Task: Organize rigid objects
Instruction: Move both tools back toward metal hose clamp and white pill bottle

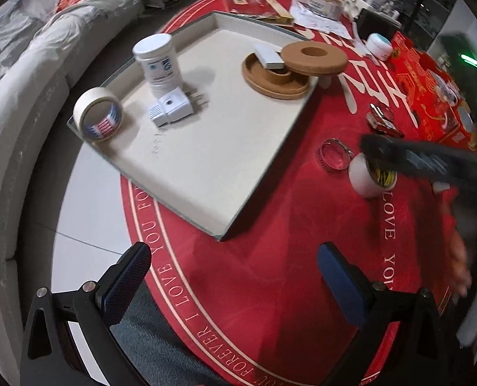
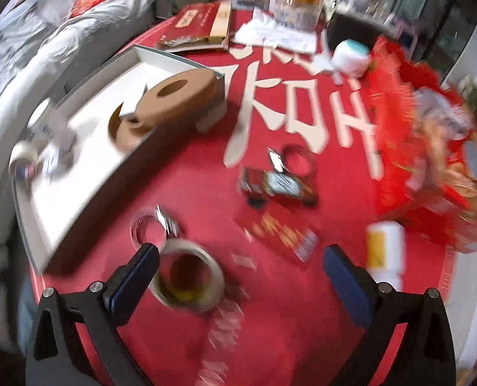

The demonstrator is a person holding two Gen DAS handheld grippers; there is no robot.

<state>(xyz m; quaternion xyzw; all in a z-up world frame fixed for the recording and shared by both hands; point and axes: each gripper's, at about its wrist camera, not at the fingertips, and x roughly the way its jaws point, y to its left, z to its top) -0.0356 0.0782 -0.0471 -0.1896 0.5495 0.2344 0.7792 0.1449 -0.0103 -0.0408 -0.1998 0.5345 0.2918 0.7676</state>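
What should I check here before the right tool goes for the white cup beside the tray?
1. Right tool open: ok, jaws wide apart, nothing held.
2. Left tool free: ok, open and empty.
3. White cup lined up between the fingers: not ok, it sits by the left finger, off centre.
4. Cup upright: ok, its mouth faces up.
5. Glass ring out of the way: cannot tell, it is close to the cup and the right view is blurred.
6. Room in the tray: ok, the near part is bare.
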